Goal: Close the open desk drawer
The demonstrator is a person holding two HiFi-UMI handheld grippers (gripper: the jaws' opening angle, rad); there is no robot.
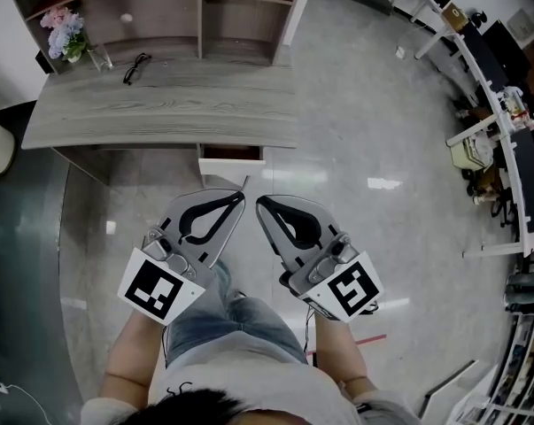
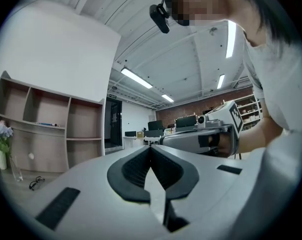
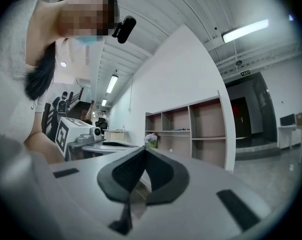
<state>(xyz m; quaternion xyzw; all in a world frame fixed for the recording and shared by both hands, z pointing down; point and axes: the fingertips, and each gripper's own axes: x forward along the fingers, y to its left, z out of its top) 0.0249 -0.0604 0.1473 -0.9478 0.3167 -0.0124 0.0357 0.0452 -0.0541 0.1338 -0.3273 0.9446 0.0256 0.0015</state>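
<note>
The left gripper has its jaws pressed together on nothing, and the right gripper is likewise clenched and empty. They are held side by side over the floor, tips pointing at the drawer and not touching it. The drawer juts open beneath the desk's front edge, toward its right end. Glasses lie near the desk's back edge.

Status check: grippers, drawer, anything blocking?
Left gripper shut, empty; right gripper shut, empty. Drawer open under the desk, both grippers short of it. Nothing seen in between.
</note>
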